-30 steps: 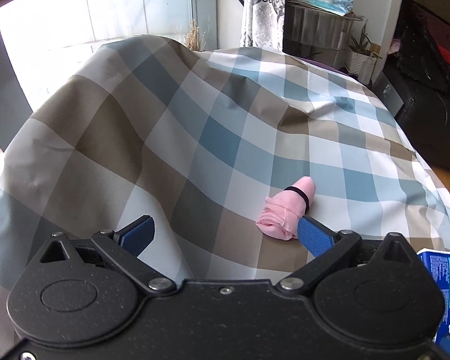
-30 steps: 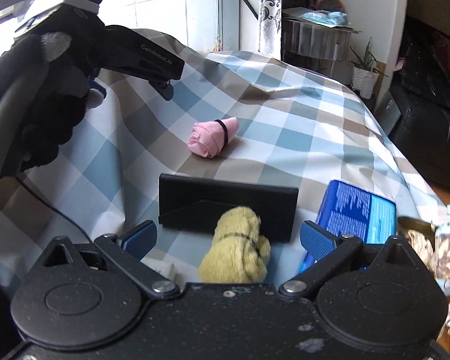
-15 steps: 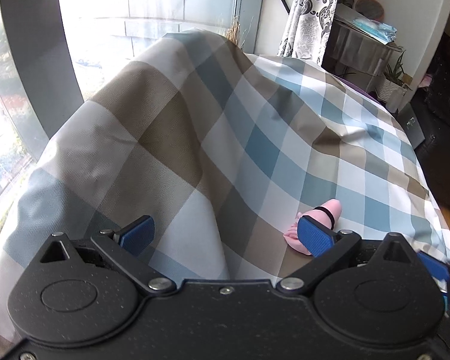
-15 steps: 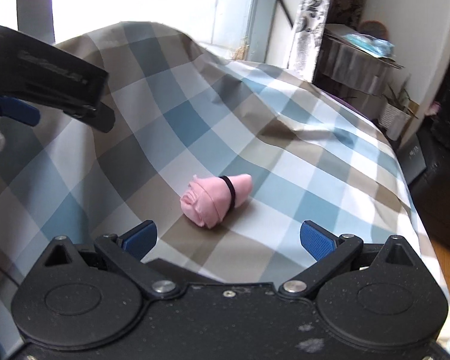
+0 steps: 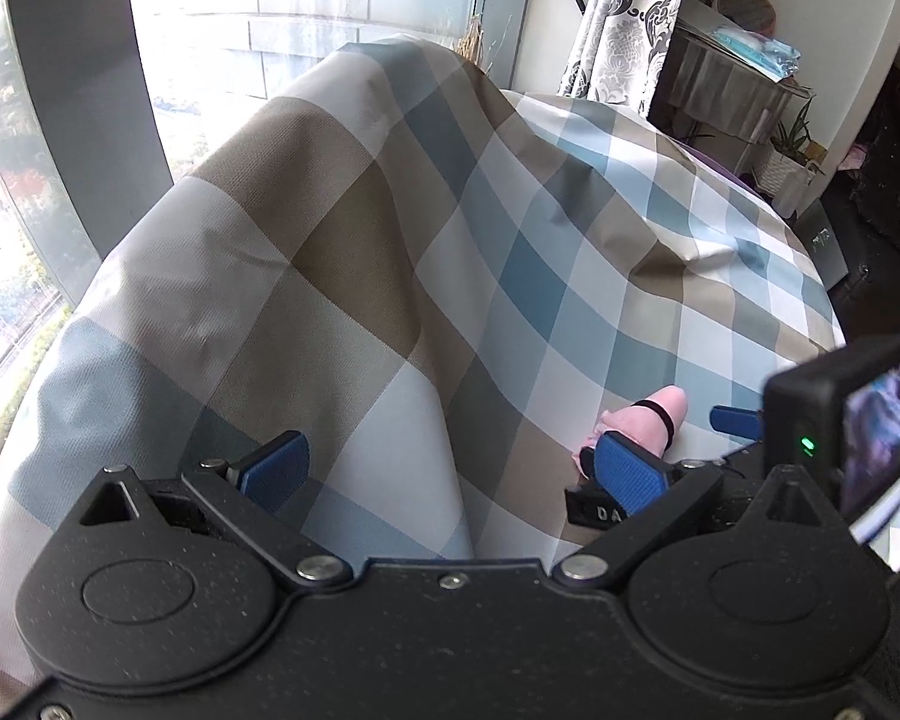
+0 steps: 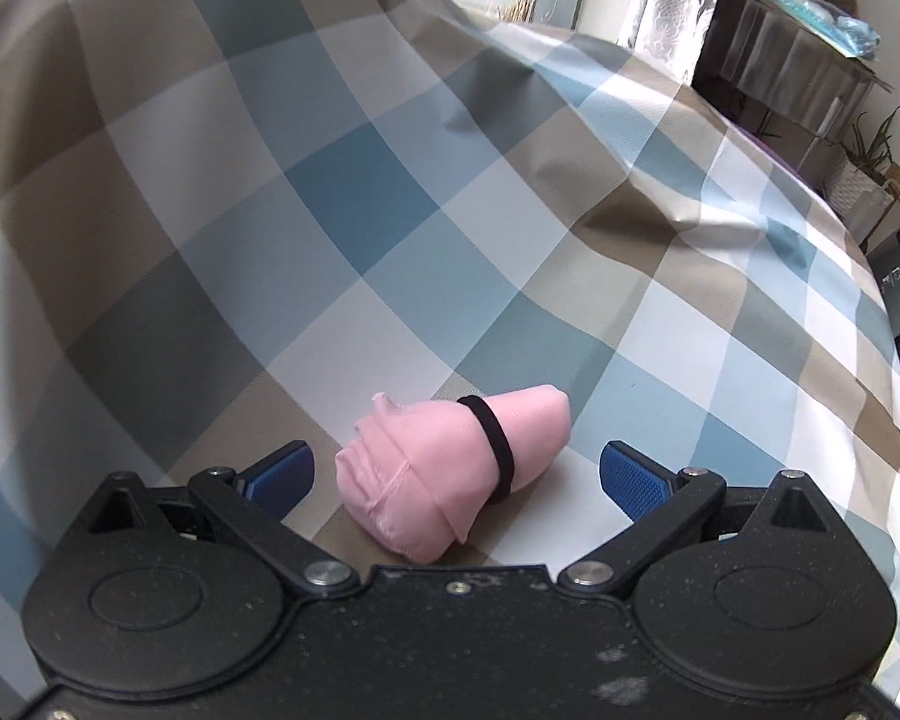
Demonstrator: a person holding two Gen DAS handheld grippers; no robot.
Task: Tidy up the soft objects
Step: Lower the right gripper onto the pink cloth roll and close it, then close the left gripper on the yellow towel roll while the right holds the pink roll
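Observation:
A pink rolled cloth [image 6: 450,468] with a black band around it lies on the checked blanket [image 6: 390,210]. My right gripper [image 6: 459,474] is open, and the roll lies between its two blue fingers, nearer the left one. In the left wrist view the pink roll [image 5: 642,420] shows at the lower right, partly hidden behind my left gripper's right finger [image 5: 630,474]. My left gripper [image 5: 450,468] is open and empty over the blanket's raised fold. The right gripper [image 5: 738,423] with its camera shows at the right edge of that view.
The blanket humps up high on the left, toward the window [image 5: 90,90]. A patterned curtain [image 5: 624,18], a draped side table [image 5: 732,84] and a potted plant [image 6: 864,174] stand at the back right. Dark furniture [image 5: 894,192] lines the right side.
My right gripper has moved forward and down until the pink roll lies between its fingers. My left gripper has swung left toward the blanket's hump. The yellow roll, black box and blue packet have left the right view.

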